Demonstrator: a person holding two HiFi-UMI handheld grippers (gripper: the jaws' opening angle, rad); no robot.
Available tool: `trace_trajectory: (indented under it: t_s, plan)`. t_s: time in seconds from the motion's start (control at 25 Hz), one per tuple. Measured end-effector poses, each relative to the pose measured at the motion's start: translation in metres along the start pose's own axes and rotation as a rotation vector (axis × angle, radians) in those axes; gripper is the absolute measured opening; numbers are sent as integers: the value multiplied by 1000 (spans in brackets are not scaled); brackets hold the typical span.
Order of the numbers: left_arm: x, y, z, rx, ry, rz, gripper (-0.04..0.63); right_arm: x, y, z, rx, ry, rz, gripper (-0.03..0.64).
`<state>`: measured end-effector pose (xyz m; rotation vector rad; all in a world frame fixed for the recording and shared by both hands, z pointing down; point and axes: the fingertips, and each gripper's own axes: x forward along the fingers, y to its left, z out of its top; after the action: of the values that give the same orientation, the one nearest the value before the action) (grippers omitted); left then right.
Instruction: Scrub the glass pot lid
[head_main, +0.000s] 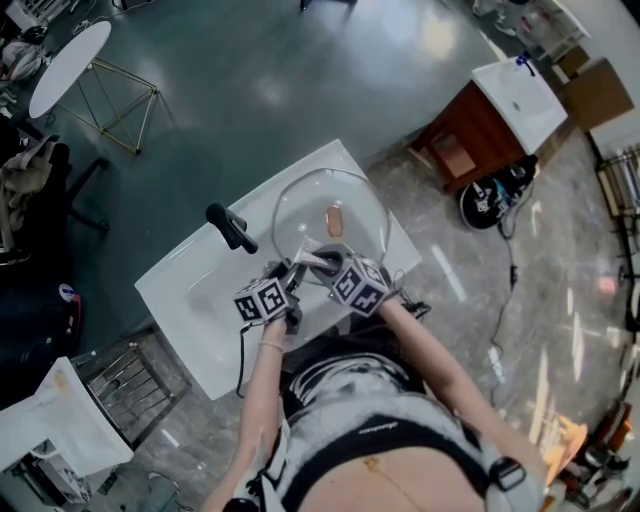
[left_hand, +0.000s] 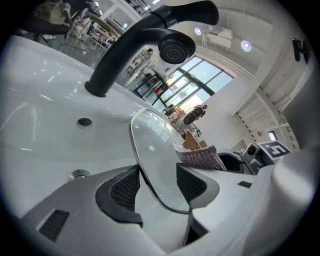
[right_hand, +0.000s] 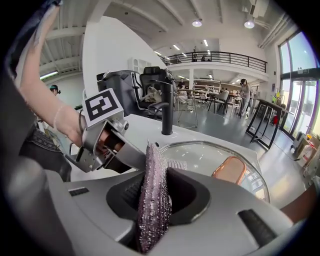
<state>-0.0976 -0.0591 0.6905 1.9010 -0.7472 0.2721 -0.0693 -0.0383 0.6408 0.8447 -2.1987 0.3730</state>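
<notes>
The glass pot lid (head_main: 300, 208), with an orange-brown handle (head_main: 334, 219), lies over the white sink basin (head_main: 190, 300). My left gripper (left_hand: 157, 185) is shut on the lid's near rim, and the glass (left_hand: 152, 145) rises between its ribbed pads. My right gripper (right_hand: 155, 192) is shut on a wet purple scrub cloth (right_hand: 153, 200), which stands on edge between the jaws, just over the lid (right_hand: 210, 160) near the left gripper (right_hand: 125, 155). In the head view both grippers meet at the lid's front edge, the left (head_main: 292, 275) beside the right (head_main: 322, 264).
A black faucet (head_main: 230, 227) stands at the sink's back left, its spout (left_hand: 172, 47) over the basin. The drain (left_hand: 79, 174) sits low in the bowl. A wire rack (head_main: 130, 380) is left of the sink and a wooden cabinet (head_main: 470, 140) at the right.
</notes>
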Motion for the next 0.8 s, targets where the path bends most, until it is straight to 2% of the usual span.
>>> trace_trajectory:
  t_s: [0.48,0.68,0.8]
  plan:
    - [0,2,-1,-23,-5,21,236,-31,1,-34,-1,-24,134,95]
    - [1,3,-1,-32,-14,27,236,-50,-29,-53,51,-50,137,95]
    - [0,2,0,-38,-24,32,236,-58,-57,-63,79,-56,102,95]
